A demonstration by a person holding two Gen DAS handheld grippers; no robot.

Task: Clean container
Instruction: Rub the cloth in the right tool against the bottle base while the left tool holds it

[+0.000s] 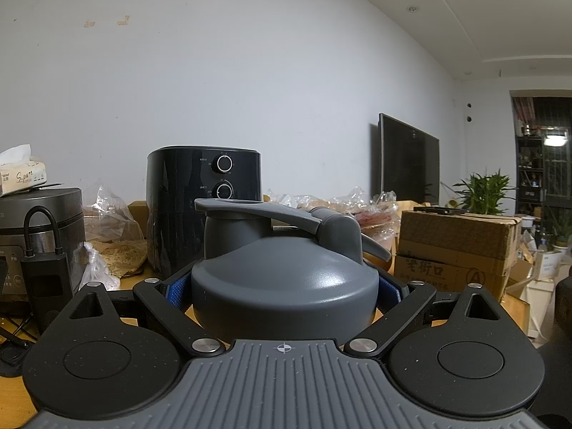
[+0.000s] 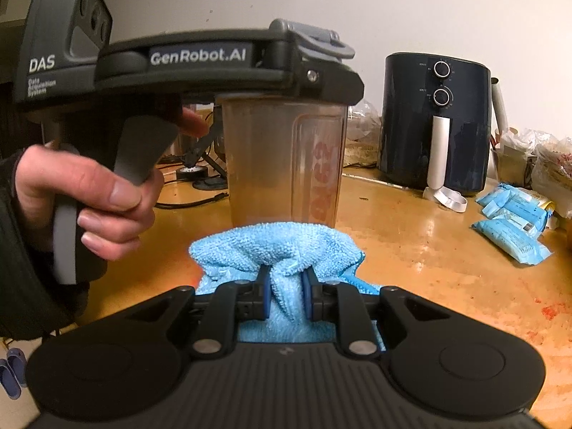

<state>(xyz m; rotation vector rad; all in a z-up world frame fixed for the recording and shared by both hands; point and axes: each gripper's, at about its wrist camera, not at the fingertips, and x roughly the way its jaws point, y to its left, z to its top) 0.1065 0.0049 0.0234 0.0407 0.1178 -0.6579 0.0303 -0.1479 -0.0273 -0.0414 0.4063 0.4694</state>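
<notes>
container (image 2: 286,157): translucent shaker cup w/ red lettering, upright on the table (image 2: 429,250), roughly mid-table, fwd of the back edge; walls look cloudy/brownish (residue, probably the thing to wipe).
lid (image 1: 286,286): grey, flip cap + carry loop, still on the cup.
left gripper (image 1: 286,279): jaws closed around the lid from both sides, blue pads against its rim; held level at the top, likely to steady the cup so it won't slide or tip under wiping.
hand (image 2: 93,193): person's hand wrapped on the left gripper's handle, seen in right wrist view, left of the cup.
cloth (image 2: 279,250): light blue microfibre, bunched, sits just in front of the cup's base, touching or nearly so (can't tell which).
right gripper (image 2: 285,293): jaws narrow, pinching a fold of the cloth btwn blue pads; tilted down a bit toward the cup's lower wall, presumably to rub the outside.
step (judged): outer-wall wipe at the start or in hand; inside not reachable w/ lid on.
air fryer (image 2: 434,121): black, two dials, near the back edge, right of the cup, well apart.
blue packets (image 2: 511,221): toward right edge, clear of the work.
risk: top-only hold, so a hard push low down could tilt the cup.
</notes>
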